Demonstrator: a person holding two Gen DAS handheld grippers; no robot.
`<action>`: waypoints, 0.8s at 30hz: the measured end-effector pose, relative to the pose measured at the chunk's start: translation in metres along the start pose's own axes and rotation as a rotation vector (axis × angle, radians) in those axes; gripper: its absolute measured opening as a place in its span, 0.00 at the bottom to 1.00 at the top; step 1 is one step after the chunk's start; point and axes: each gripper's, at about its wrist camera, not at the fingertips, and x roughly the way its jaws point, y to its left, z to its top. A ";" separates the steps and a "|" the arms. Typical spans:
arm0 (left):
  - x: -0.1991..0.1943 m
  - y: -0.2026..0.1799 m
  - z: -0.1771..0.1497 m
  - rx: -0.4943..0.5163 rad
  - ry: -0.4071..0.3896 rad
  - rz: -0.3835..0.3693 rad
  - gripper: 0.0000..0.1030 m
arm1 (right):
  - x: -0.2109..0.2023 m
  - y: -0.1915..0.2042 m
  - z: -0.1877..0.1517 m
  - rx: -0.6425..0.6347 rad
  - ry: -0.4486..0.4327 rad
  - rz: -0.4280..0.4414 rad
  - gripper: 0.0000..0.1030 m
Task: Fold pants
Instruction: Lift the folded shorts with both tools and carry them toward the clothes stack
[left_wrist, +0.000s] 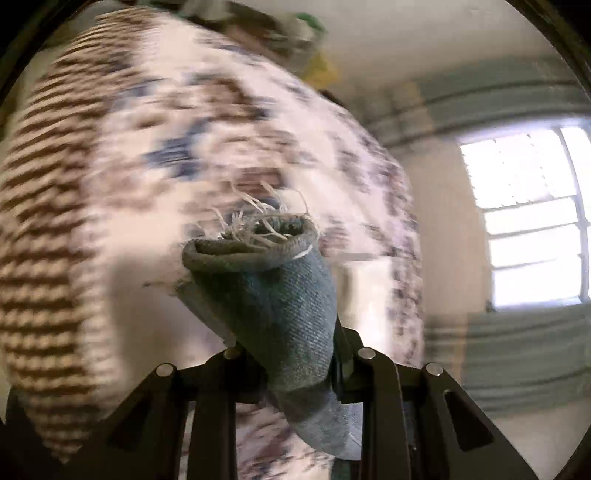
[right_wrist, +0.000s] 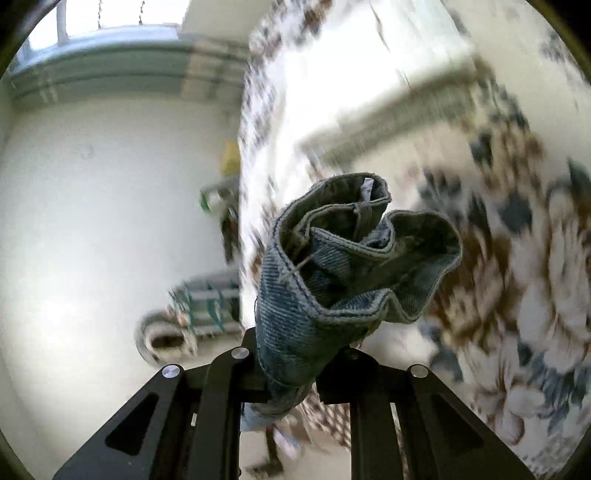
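Left gripper (left_wrist: 291, 354): fingers pinching a bunched blue-grey denim pants leg end with frayed white threads (left_wrist: 273, 280). The rolled hem sticks out ahead of the fingers, lifted off everything. Behind it, blurred: a white bedsheet with brown and blue floral print (left_wrist: 147, 147); a bright barred window (left_wrist: 532, 218) to the right of the fingers.

Right gripper (right_wrist: 295, 373): fingers clamped on a crumpled blue denim pants waistband with stitched seams (right_wrist: 332, 280), which fans out just ahead of the fingers. Floral sheet to the right, a plain white wall (right_wrist: 92, 221) to the left.
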 end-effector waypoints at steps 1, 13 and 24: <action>0.010 -0.016 0.006 0.013 0.008 -0.022 0.21 | -0.008 0.012 0.017 -0.006 -0.038 0.006 0.17; 0.235 -0.239 0.061 0.380 0.194 -0.312 0.22 | -0.061 0.090 0.215 -0.078 -0.526 0.062 0.17; 0.353 -0.119 0.025 0.478 0.399 -0.083 0.22 | 0.024 -0.074 0.211 0.146 -0.467 -0.101 0.17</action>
